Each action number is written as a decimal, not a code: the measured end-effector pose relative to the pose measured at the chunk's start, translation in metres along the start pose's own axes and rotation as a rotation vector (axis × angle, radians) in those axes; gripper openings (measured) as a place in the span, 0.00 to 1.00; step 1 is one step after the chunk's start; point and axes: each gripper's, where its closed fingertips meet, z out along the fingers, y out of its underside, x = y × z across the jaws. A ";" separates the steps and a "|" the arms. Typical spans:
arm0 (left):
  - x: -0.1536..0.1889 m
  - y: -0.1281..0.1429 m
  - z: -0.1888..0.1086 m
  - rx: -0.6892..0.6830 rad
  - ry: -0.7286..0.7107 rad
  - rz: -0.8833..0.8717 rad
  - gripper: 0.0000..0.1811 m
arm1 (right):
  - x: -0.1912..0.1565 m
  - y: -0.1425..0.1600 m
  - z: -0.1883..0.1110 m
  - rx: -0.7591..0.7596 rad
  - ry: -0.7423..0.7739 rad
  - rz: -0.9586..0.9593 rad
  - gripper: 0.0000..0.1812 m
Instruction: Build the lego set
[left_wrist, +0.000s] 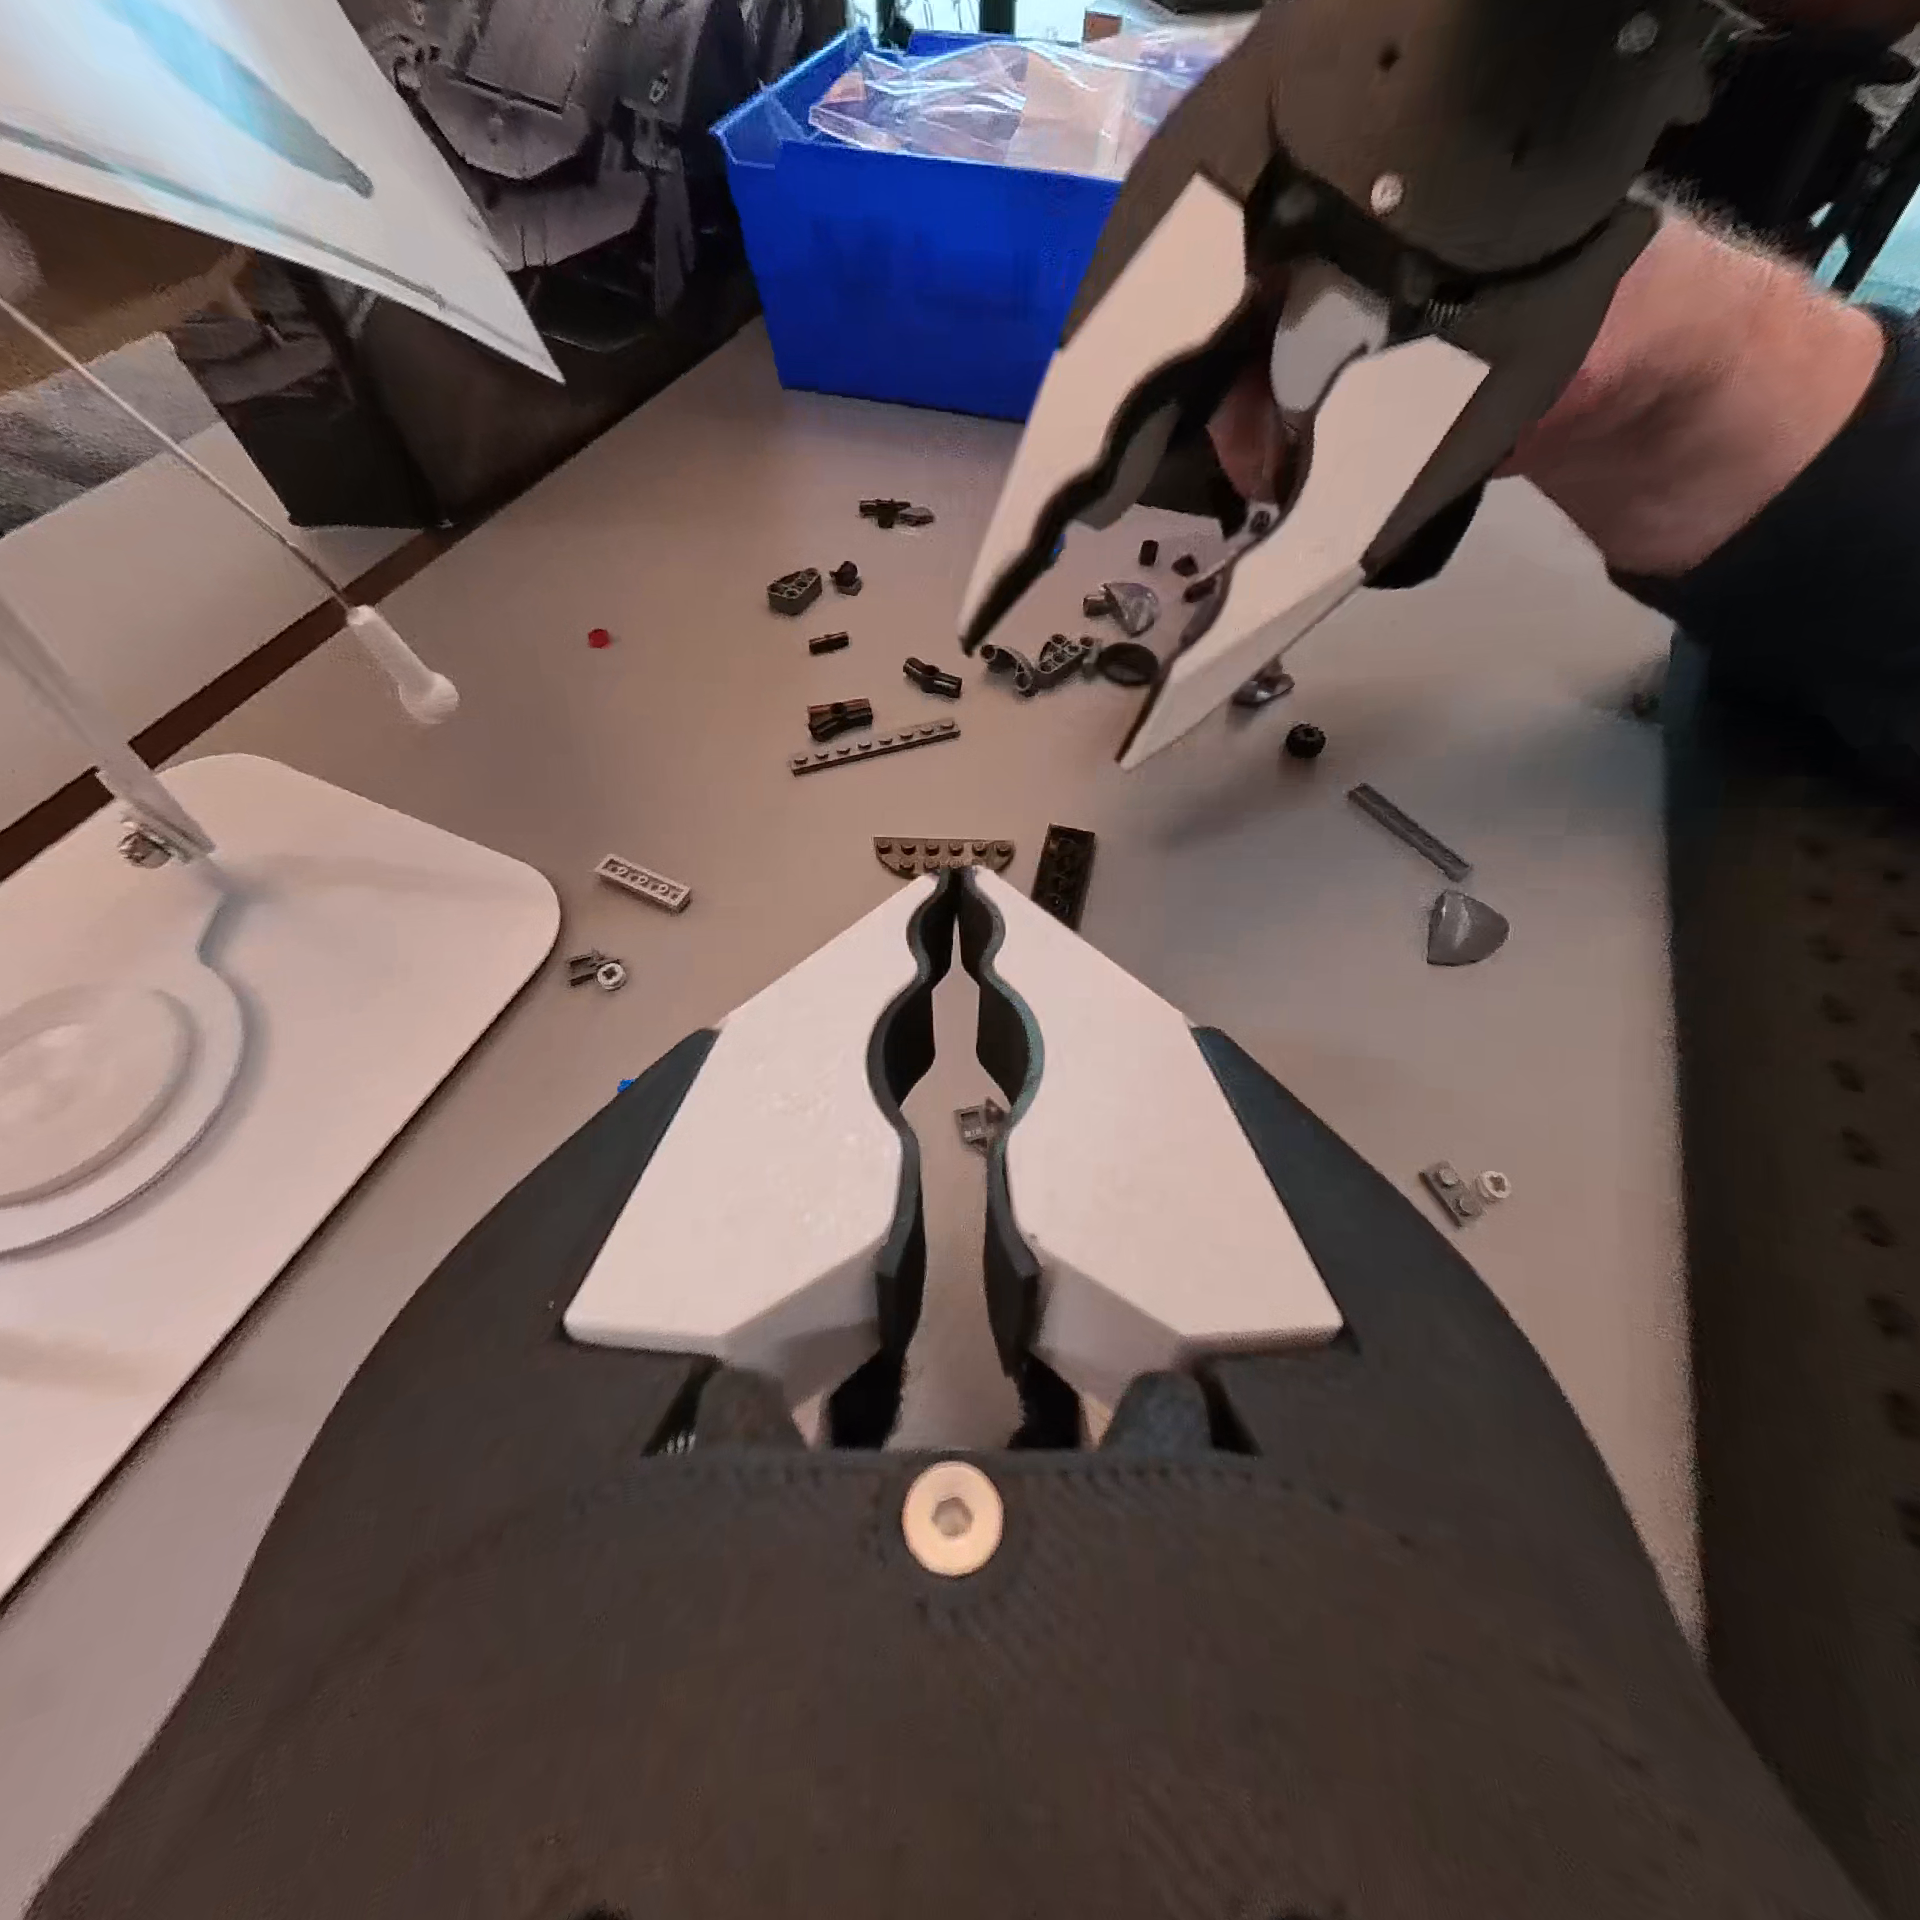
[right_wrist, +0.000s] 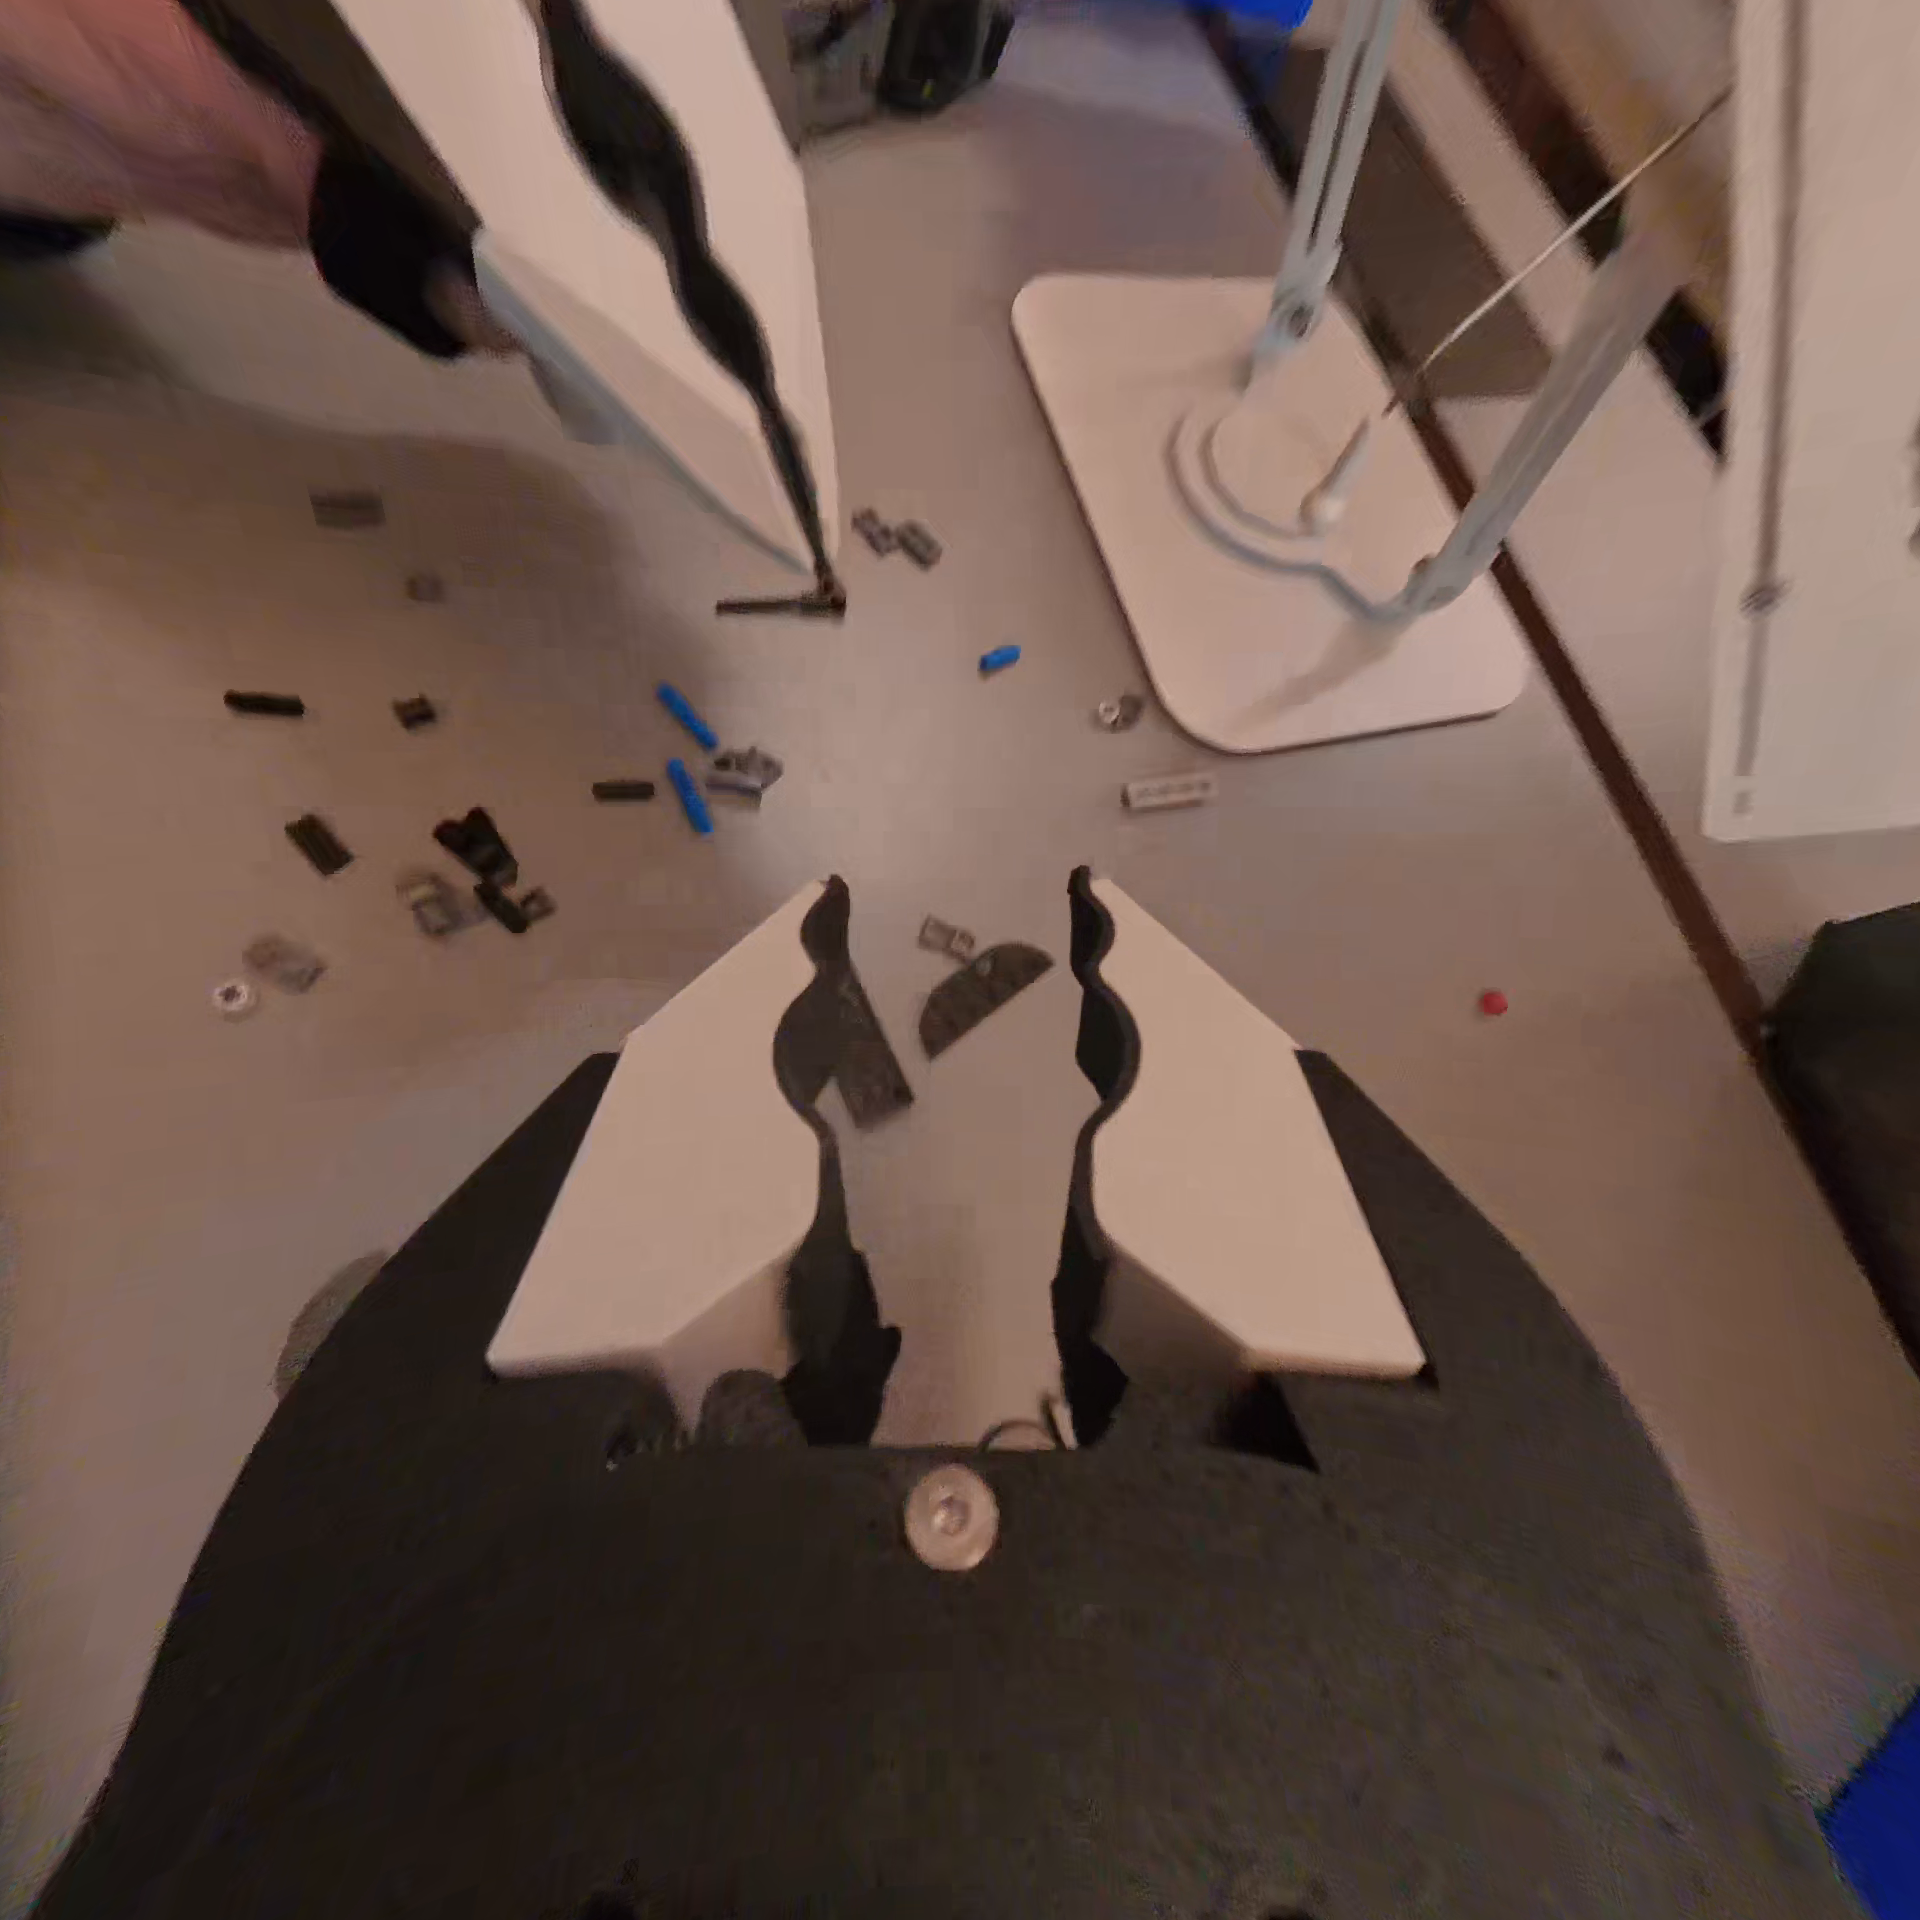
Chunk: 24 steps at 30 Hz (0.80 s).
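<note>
Left gripper (left_wrist: 956, 878), black printed body with white wedge fingers: jaws closed, tips pinched on the near edge of a dark half-round studded lego plate (left_wrist: 943, 854); in the right wrist view the same gripper (right_wrist: 821, 582) comes down from the upper left with its tips on a thin dark plate seen edge-on (right_wrist: 779, 604), apparently just clear of the grey tabletop (left_wrist: 1195, 935). Right gripper (right_wrist: 951, 883), same build: jaws open, nothing between the fingers; below the gap lie a dark rectangular plate (right_wrist: 862, 1060), a second dark half-round plate (right_wrist: 982, 992) and a small light grey piece (right_wrist: 943, 932), all flat on the table. In the left wrist view the right gripper (left_wrist: 1049, 696) hangs above the far cluster of loose lego pieces, held by a person's hand (left_wrist: 1704, 436) in a dark sleeve. Loose pieces spread over the table: a long dark grey studded strip (left_wrist: 873, 746), a small red round stud (left_wrist: 596, 638), a grey curved wedge (left_wrist: 1465, 927), a light grey small plate (left_wrist: 644, 883), three blue pins (right_wrist: 686, 717). A white lamp base (left_wrist: 312, 987) sits to the left, a blue plastic bin (left_wrist: 914, 281) with clear bags beyond the pieces. Right wrist view is motion-blurred; fine piece detail not resolvable.
</note>
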 end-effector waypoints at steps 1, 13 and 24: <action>-0.001 0.001 0.001 0.001 0.001 -0.006 0.00 | -0.004 0.011 0.002 -0.043 -0.025 -0.005 0.25; 0.008 0.033 0.023 -0.157 0.019 0.084 0.08 | -0.030 0.068 0.033 -0.309 -0.179 0.007 0.08; 0.037 0.045 0.041 -0.234 0.029 0.435 0.08 | -0.051 0.019 0.023 -0.069 -0.332 0.105 0.08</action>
